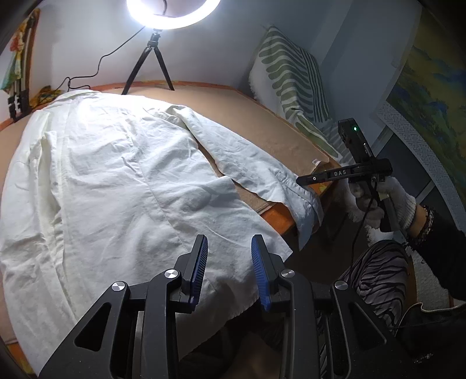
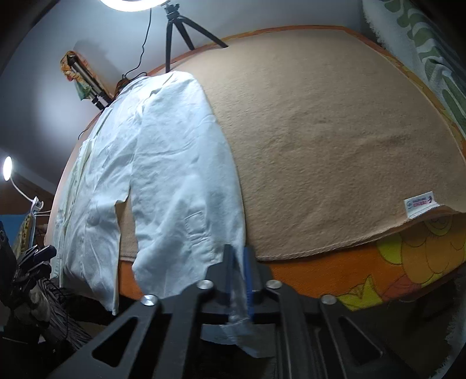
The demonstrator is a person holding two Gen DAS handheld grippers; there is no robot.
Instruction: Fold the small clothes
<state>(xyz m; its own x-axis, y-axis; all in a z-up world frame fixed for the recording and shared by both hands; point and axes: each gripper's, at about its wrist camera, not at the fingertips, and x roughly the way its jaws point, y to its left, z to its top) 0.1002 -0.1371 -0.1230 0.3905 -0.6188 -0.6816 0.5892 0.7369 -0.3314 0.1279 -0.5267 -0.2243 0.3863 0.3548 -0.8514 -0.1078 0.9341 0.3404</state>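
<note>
Shirt point(image 1: 110, 180), white and creased, lies spread across the tan blanket point(image 2: 335, 145) on your surface, its hem spilling over the near edge and one sleeve point(image 1: 256, 163) stretched out toward your right. Your left tool point(image 1: 229, 262) hovers over the hem with its blue pads point(image 1: 201, 262) parted and nothing pinched between them; the cloth lies beneath the gap. Your right tool point(image 2: 238, 271) has its pads pressed together on the cuff end of that sleeve at the surface's edge, white fabric caught between them and trailing below. A ring light point(image 1: 173, 14) on a small tripod point(image 1: 151, 67) stands at the far side, against the wall.
</note>
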